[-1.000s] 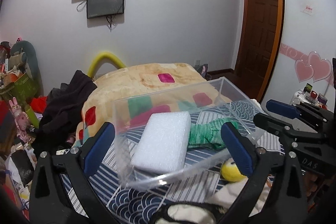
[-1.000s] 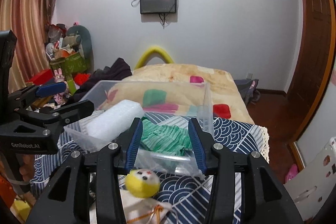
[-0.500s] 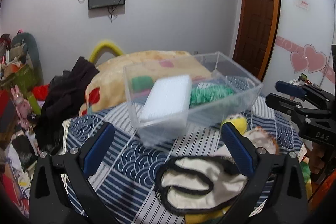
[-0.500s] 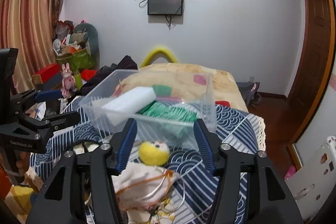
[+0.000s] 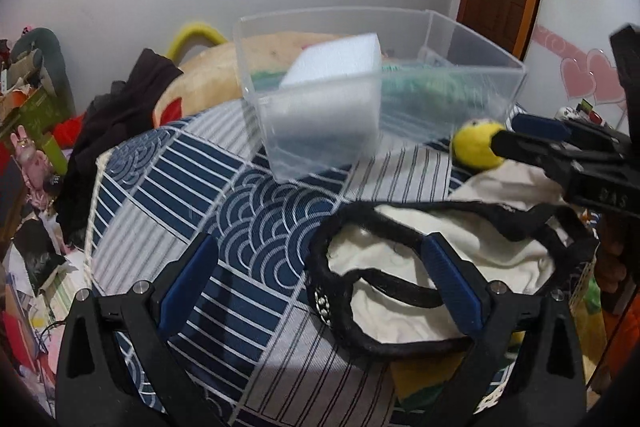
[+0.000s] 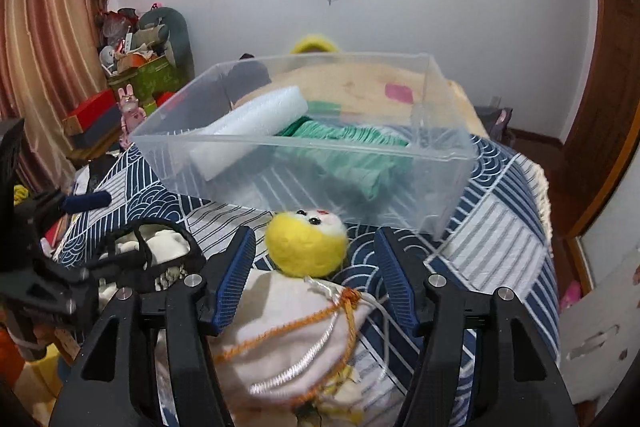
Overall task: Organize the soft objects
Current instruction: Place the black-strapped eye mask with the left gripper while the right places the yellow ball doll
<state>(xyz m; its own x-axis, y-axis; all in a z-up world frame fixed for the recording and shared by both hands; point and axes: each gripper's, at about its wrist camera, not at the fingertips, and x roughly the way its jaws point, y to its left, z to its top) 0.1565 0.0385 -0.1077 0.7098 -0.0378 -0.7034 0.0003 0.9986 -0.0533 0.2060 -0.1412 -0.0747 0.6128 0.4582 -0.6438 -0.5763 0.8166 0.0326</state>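
Observation:
A clear plastic bin [image 5: 476, 39] [image 6: 440, 153] stands on the blue patterned tablecloth, with a white foam block [image 5: 332, 67] [image 6: 260, 115] and a green cloth [image 5: 432, 83] [image 6: 352, 147] inside. In front of it lie a yellow plush ball [image 6: 306, 243] [image 5: 476, 143] and a white drawstring pouch [image 6: 296, 327]. My right gripper [image 6: 316, 259] is open just over the pouch, and the plush sits between its fingertips untouched. My left gripper [image 5: 316, 267] is open above a cream bag with black handles [image 5: 420, 259] [image 6: 160, 247], holding nothing.
The tablecloth [image 5: 240, 211] ends in a fringed edge at left [image 5: 94, 211] and at right [image 6: 540, 187]. A bed with a beige blanket [image 6: 360, 79] lies behind the bin. Black clothes [image 5: 120, 107] and piled clutter [image 6: 136, 75] fill the left side.
Both grippers have sunk toward the table, so the bin now sits higher in each view. The right jaws have widened. The bag and the plush now lie close under the fingers.

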